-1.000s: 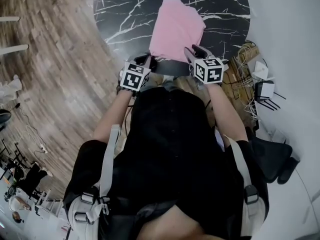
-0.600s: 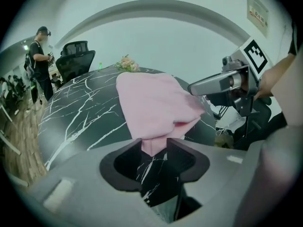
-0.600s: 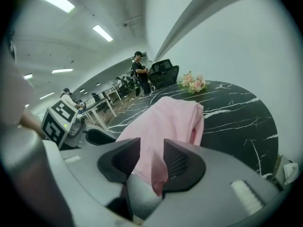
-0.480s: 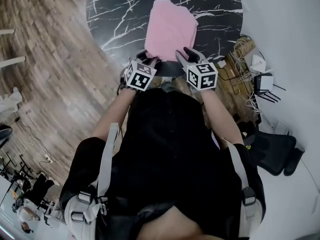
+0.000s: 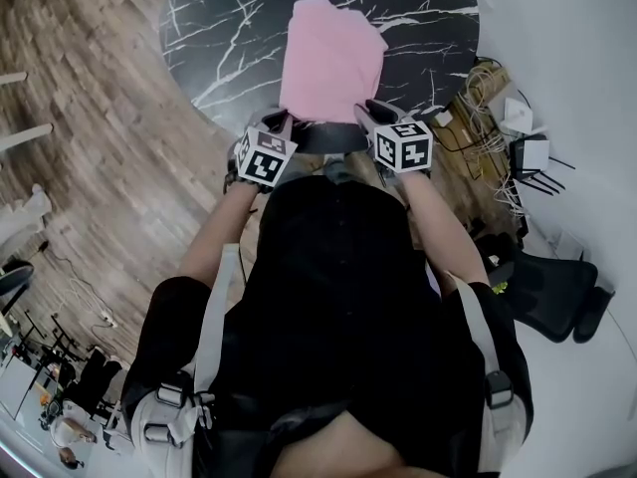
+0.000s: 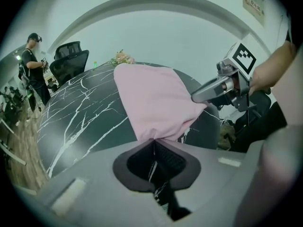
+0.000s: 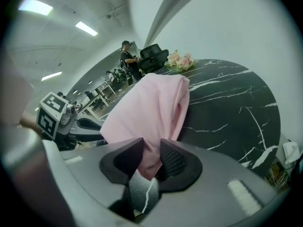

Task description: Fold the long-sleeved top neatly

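Observation:
A pink long-sleeved top lies folded into a rectangle on the round black marble table. My left gripper is at its near left corner. In the left gripper view the jaws are shut, and the cloth's corner is pinched at their tips. My right gripper is at the near right corner. Its jaws have just been closing. A bunch of the pink cloth fills the gap between them and is pressed by both pads. Each gripper shows in the other's view: the right gripper and the left gripper.
Tangled cables and white boxes lie on the floor right of the table, beside a black office chair. A bunch of flowers sits at the table's far edge. Beyond it a person stands by another chair.
Both grippers have moved from just short of the top's near edge onto its two near corners. The top itself still lies flat where it was.

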A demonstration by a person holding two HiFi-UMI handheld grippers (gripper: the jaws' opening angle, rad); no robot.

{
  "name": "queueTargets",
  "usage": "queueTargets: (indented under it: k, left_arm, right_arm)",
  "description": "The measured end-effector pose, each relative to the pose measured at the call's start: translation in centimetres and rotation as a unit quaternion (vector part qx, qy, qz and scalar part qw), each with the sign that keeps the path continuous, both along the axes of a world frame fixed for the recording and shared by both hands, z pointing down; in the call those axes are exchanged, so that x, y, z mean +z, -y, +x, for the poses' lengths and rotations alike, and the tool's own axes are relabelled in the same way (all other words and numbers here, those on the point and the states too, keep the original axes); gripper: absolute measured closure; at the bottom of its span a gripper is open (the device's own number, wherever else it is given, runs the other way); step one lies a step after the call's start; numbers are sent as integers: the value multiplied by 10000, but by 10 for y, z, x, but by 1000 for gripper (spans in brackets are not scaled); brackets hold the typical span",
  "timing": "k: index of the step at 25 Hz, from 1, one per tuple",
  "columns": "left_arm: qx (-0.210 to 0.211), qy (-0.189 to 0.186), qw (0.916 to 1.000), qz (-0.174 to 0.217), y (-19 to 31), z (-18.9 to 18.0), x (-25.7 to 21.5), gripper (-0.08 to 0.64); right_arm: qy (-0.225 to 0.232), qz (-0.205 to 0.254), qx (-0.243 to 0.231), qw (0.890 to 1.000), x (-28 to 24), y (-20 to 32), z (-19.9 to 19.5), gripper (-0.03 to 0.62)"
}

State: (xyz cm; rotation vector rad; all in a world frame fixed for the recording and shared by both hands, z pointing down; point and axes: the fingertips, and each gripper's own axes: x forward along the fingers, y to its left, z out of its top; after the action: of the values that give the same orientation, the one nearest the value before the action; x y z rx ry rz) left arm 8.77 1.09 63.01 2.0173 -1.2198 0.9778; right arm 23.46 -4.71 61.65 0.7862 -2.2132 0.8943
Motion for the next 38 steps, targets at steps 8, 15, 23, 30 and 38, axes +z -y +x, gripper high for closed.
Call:
queueTargets:
  k: [8, 15, 23, 30, 38]
  left_arm:
    - [-239, -569, 9974, -358, -10, 2, -9, 543]
    - [-1036, -1033, 9892, 9, 4, -29, -51, 530]
    - [-512, -959, 9934, 361, 57, 2, -74, 463]
    - [-427, -737, 9963, -101, 49, 9, -43, 463]
    - [-408, -882, 9949, -284, 50, 7, -28, 463]
  right_arm:
    - [-195, -238, -865, 9958, -4, 2, 1, 469]
    - [321, 611, -787, 9945, -61, 58, 1, 459]
    - [391, 974, -983, 9896, -63, 99, -40, 457]
    - [67, 628, -885, 9941, -21, 105, -25, 459]
    - [-5, 405, -619, 9973, 3, 107, -26, 459]
